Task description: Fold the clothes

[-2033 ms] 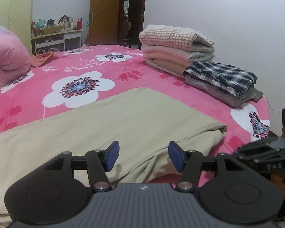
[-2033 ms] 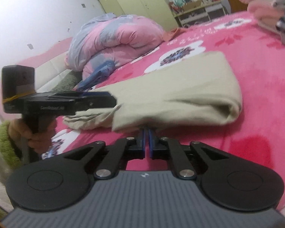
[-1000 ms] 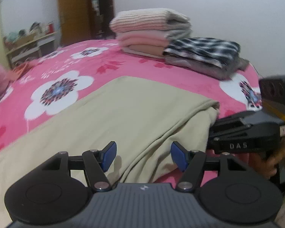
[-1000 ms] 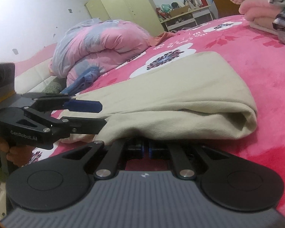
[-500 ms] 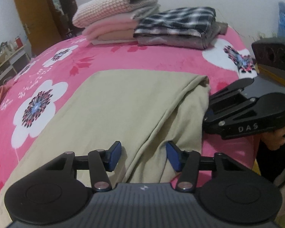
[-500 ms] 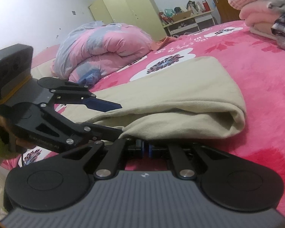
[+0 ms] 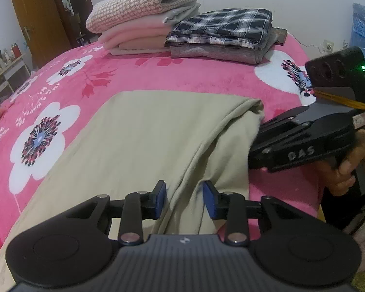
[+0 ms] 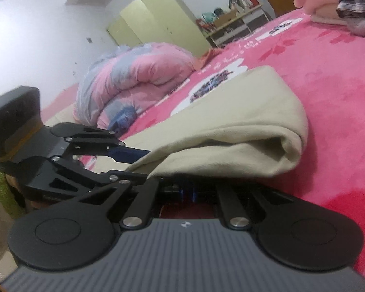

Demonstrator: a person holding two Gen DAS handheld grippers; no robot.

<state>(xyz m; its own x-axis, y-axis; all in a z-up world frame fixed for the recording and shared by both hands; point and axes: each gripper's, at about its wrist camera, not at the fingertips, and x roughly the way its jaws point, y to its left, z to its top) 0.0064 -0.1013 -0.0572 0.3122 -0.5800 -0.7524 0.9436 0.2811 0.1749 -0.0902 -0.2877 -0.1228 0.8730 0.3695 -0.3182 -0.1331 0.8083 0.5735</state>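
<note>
At the bottom of the left wrist view, the left claw is closing, its blue pads straddling a ridge of the beige garment at its near edge; the pads look not quite pressed on the cloth yet. In the right wrist view the right claw is drawn together low in the frame, tucked under the garment's overhanging edge. It appears to pinch that edge, though the cloth hides the pads.

The beige garment lies across the middle of both views on the pink flowered bed, doubled over at least once, with a rounded fold at its right end. By the look of it, this piece is mid-fold, with more folding left before it can be stacked.

Farther back, at the upper middle of the left view, finished work sits on the bed: a pink and cream stack and beside it a folded plaid shirt on grey clothes.
</note>
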